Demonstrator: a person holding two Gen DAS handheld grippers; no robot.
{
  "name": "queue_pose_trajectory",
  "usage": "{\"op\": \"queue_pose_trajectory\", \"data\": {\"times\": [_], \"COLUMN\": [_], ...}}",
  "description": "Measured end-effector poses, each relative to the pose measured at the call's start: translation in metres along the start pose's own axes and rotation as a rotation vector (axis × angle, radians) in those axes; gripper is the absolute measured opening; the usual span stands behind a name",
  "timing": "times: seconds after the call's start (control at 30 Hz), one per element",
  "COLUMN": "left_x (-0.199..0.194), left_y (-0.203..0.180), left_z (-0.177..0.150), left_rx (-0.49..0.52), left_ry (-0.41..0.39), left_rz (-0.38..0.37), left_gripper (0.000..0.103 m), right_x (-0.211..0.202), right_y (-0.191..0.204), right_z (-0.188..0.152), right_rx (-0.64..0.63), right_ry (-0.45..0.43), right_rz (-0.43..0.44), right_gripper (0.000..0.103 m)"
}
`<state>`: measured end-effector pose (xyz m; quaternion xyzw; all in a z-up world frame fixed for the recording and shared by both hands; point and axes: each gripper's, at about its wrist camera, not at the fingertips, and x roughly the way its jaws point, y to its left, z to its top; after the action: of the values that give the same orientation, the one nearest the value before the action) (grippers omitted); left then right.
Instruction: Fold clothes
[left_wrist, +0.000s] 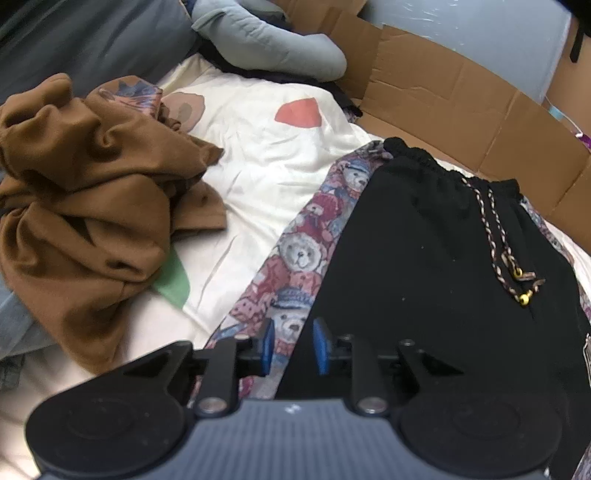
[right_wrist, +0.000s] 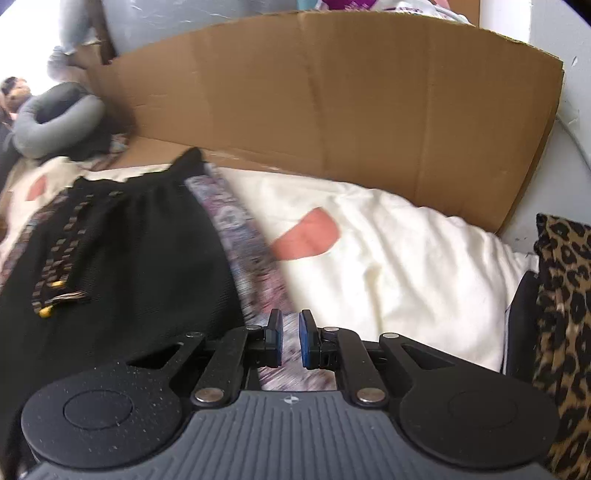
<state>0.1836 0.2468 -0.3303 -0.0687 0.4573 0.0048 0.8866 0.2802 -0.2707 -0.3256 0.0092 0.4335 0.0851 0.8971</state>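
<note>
The black trousers (left_wrist: 424, 266) are lying flat on a cream bedspread (left_wrist: 266, 155), waistband toward twelve o'clock in the left wrist view, with a teddy-bear print stripe (left_wrist: 295, 254) running down each outer seam and a braided drawstring (left_wrist: 502, 243) trailing across the front toward four o'clock.

The left gripper (left_wrist: 293, 345) is sitting low over the trousers' left edge, pointing toward twelve o'clock along the seam. Its blue pads (left_wrist: 320, 345) are standing a little apart, with the bear stripe and the black cloth's edge showing in the gap between them; whether they are pinching any fabric cannot be told.

The right gripper (right_wrist: 290, 341) is hovering low over the opposite seam, also pointing toward twelve o'clock. Its jaws are nearly together with only a narrow slot left, and the print stripe (right_wrist: 240, 229) is passing under and between them; the view is blurred, so a grip on the cloth cannot be confirmed.

A crumpled brown garment (left_wrist: 92, 192) is lying at nine o'clock from the trousers, well apart from them. A grey tubular cushion (left_wrist: 266, 40) is resting at eleven o'clock near the head of the bed. A flattened cardboard sheet (right_wrist: 332, 103) is standing along the twelve o'clock side, just beyond the waistband. A leopard-print fabric (right_wrist: 565, 332) is showing at three o'clock in the right wrist view.
</note>
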Motion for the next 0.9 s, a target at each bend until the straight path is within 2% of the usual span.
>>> {"op": "queue_pose_trajectory", "data": {"times": [0.17,0.33,0.6,0.9], "left_x": [0.003,0.005,0.006,0.008], "left_y": [-0.004,-0.005,-0.002,-0.003], "left_z": [0.003,0.003,-0.002,-0.007], "left_rx": [0.016,0.019,0.018,0.020], "left_ry": [-0.002,-0.001,0.010,0.020], "left_rz": [-0.001,-0.004,-0.001,0.000], "left_gripper": [0.029,0.031,0.031,0.031], "right_x": [0.025,0.040,0.046,0.048], "right_y": [-0.010,-0.011,0.000,-0.010], "right_z": [0.008,0.009,0.005,0.005], "right_rx": [0.003,-0.005,-0.031,0.001], "right_ry": [0.010,0.037,0.056,0.049], "right_rz": [-0.045,-0.034,-0.009,-0.052], "right_gripper": [0.009,0.009,0.014,0.015]}}
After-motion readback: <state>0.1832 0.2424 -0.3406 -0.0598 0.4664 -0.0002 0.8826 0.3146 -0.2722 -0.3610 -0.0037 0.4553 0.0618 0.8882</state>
